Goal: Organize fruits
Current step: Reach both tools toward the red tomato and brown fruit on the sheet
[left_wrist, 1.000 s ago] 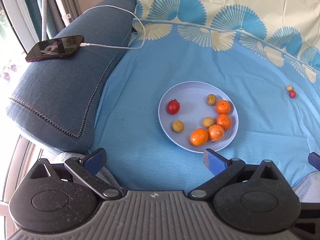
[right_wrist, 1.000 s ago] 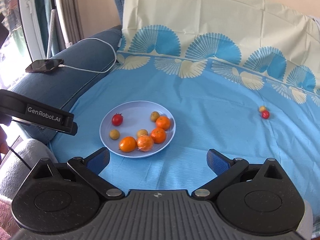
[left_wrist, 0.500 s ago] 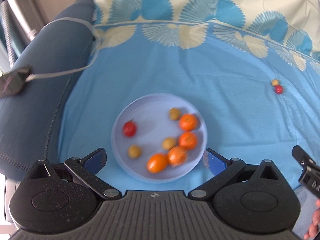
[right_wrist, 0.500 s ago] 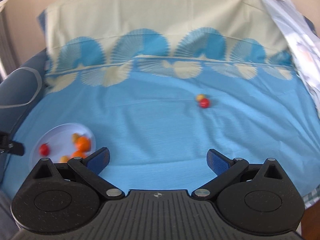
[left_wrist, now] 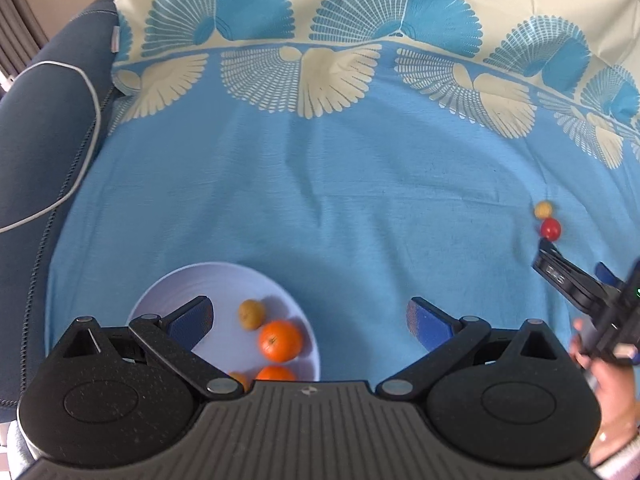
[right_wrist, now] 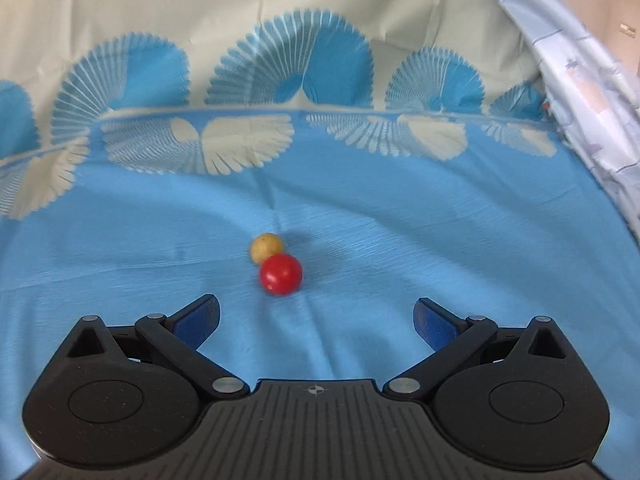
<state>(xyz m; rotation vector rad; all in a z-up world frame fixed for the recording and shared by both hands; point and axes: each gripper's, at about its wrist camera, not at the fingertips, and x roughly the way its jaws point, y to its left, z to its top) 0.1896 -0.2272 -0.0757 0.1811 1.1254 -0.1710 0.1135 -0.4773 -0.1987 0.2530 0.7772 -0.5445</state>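
A pale blue plate [left_wrist: 180,284] lies on the blue cloth, holding oranges [left_wrist: 280,341] and a small yellow-brown fruit [left_wrist: 251,313]. My left gripper [left_wrist: 310,316] is open and empty, with its left finger over the plate. A red tomato [right_wrist: 280,274] and a small yellow fruit [right_wrist: 267,246] touch each other on the cloth, just ahead of my right gripper [right_wrist: 316,318], which is open and empty. The same pair shows at the right of the left wrist view, the tomato [left_wrist: 551,228] and yellow fruit [left_wrist: 543,209], with the right gripper [left_wrist: 572,276] just below them.
A dark blue cushion [left_wrist: 40,140] with a white cable lies at the left. A cream and blue fan-patterned pillow [right_wrist: 280,40] stands along the back. A pale printed fabric [right_wrist: 580,92] hangs at the far right.
Both grippers moved forward and right. The plate slid down under my left gripper. The tomato and yellow fruit came much closer to my right gripper. The phone left the view.
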